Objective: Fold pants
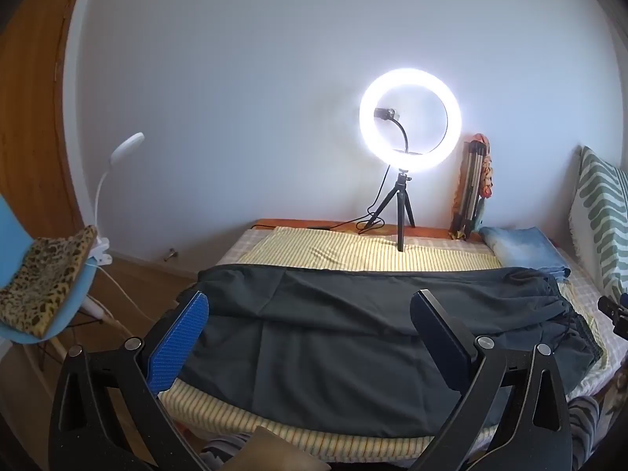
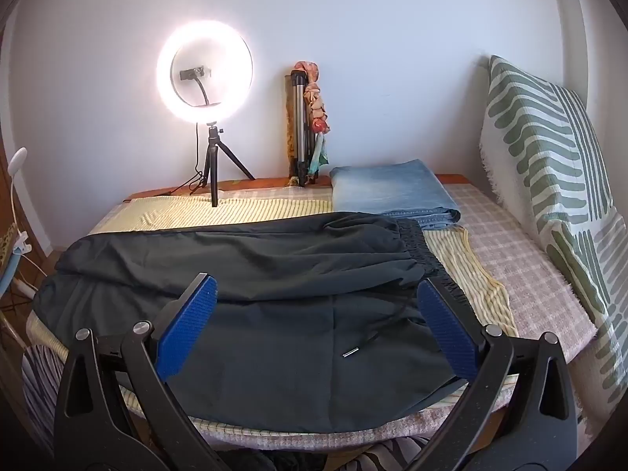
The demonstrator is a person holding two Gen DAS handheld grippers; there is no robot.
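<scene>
Black pants [image 1: 353, 337] spread across striped cloth [image 1: 353, 253] on bed, filling centre of both views; waistband with drawstring [image 2: 369, 343] toward right. Top layer lies folded over along length. Left gripper [image 1: 310, 333] above pants, lower centre of frame, jaws wide, holding nothing. Right gripper [image 2: 318, 322] above waist end, jaws wide, holding nothing. Folded jeans [image 2: 396, 192] just beyond pants, right of centre. Ring light [image 2: 204, 64] lit, upper left in right view. Striped pillow [image 2: 549, 157] at right edge.
</scene>
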